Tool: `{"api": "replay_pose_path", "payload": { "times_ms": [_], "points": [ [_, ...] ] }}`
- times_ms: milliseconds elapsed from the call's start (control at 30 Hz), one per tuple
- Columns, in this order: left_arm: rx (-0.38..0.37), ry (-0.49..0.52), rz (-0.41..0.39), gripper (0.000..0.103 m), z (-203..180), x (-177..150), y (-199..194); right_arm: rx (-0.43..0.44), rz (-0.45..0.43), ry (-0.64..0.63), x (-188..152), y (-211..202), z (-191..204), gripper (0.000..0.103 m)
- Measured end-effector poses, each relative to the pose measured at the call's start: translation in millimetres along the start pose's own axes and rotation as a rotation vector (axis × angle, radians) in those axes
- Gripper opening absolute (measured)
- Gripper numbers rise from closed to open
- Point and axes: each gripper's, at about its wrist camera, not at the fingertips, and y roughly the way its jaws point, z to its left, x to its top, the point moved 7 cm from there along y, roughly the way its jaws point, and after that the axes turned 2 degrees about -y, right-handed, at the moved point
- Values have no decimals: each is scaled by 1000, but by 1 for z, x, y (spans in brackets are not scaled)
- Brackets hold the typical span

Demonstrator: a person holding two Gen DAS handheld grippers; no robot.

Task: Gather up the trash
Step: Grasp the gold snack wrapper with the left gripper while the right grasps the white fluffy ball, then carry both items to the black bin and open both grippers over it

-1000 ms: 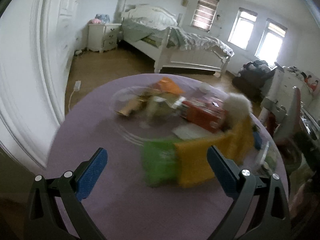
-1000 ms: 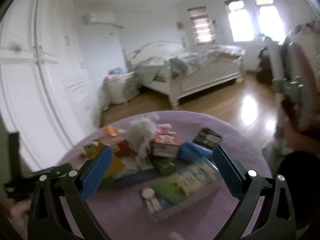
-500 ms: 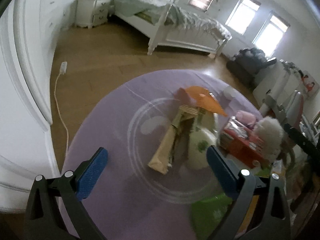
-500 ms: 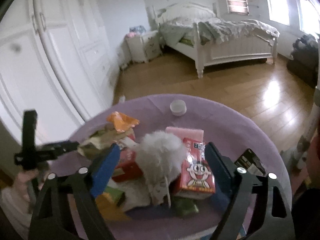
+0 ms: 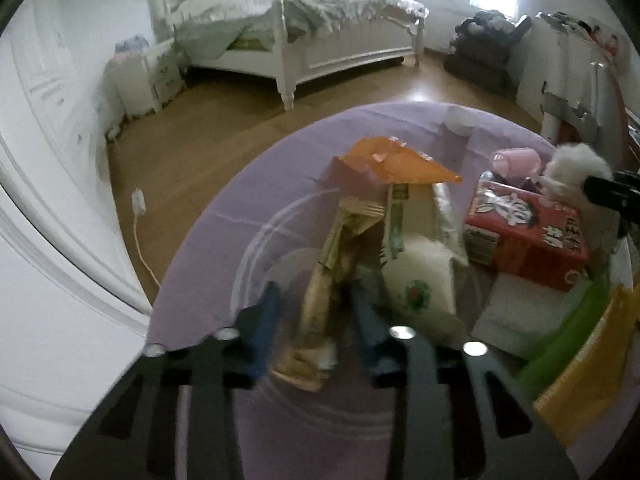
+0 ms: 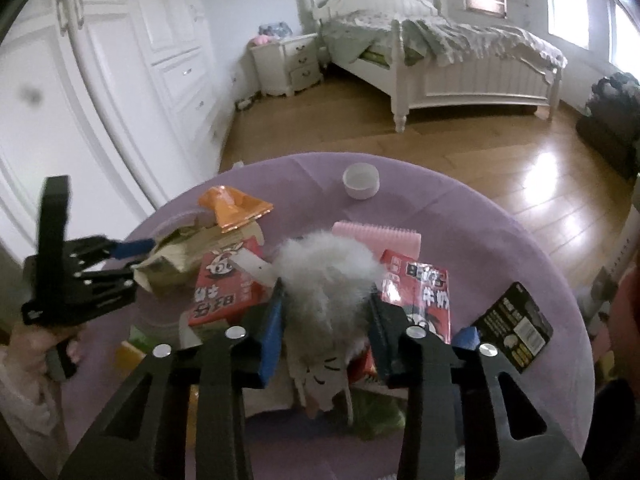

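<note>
A round purple table holds a pile of trash. My left gripper has narrowed its blue pads around a crumpled tan wrapper; whether it grips is blurred. In the right wrist view the left gripper holds the tan wrapper's end. My right gripper has closed around a white fluffy tuft, which also shows in the left wrist view. Red milk cartons, an orange wrapper and a white-green packet lie around.
A white cup, a pink comb-like item and a black card lie on the table. Green and yellow packets sit at the right. A bed, nightstand and wardrobe stand beyond.
Both grippers moved forward into the pile and narrowed from wide open: the left around the tan wrapper, the right around the fluffy tuft.
</note>
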Motion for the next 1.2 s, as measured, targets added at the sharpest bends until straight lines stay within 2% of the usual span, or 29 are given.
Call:
{"api": "replay_pose_path", "payload": {
  "times_ms": [33, 67, 167, 300, 367, 467, 633, 800, 1000, 1133, 1200],
  "points": [
    [-7, -14, 0, 17, 5, 0, -1, 8, -6, 7, -1, -4, -5, 34],
    [-16, -30, -1, 12, 8, 1, -1, 23, -15, 22, -3, -11, -5, 34],
    [-31, -101, -43, 10, 19, -1, -13, 82, -56, 81, -3, -33, -15, 34],
    [-90, -166, -108, 10, 21, -2, -41, 144, -151, 146, -5, -76, -20, 34],
    [-139, -188, -140, 10, 11, -5, -63, 158, -199, 168, -7, -98, -21, 34],
    [-189, -169, -182, 10, -18, -6, -91, 181, -249, 209, -15, -126, -28, 34],
    [-325, -94, -225, 10, -103, -2, -131, 174, -333, 303, -44, -171, -60, 34],
    [-465, 0, -212, 11, -206, 2, -144, 97, -410, 424, -91, -214, -119, 34],
    [-601, 131, -145, 11, -343, -1, -130, -40, -446, 603, -173, -247, -209, 34],
    [-675, 174, -74, 12, -413, -4, -107, -124, -443, 728, -237, -256, -262, 34],
    [-688, 199, -45, 13, -436, -10, -98, -156, -427, 787, -268, -254, -285, 34]
  ]
}}
